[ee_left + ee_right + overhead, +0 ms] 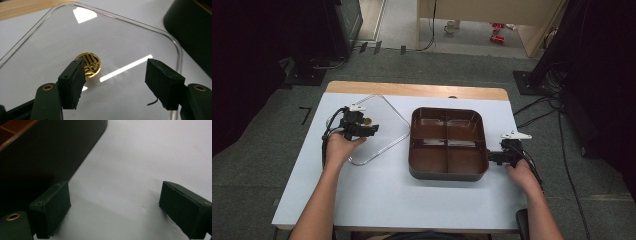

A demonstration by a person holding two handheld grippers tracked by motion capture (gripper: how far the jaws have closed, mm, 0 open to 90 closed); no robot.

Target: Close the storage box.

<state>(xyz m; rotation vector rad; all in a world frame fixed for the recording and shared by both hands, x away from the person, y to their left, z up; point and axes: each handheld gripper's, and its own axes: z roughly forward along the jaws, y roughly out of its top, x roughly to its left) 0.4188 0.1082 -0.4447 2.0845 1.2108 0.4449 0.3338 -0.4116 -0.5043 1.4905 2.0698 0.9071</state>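
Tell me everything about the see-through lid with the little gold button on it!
The clear glass-like lid, square with rounded corners and a raised rim, lies flat on the white table, left of the brown four-compartment tray and apart from it. A round gold knob with a black pattern sits at its middle. Lights glint off it. The left gripper hangs open above it, one jaw by the knob.

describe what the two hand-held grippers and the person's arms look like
Both are black. The left hand-held gripper and the right hand-held gripper each carry a pale three-cornered plate on top and trail a dark cable. Up close, the jaws are blocky black pads on rounded arms with brass-coloured rivets. The forearms are bare, with no sleeves in sight.
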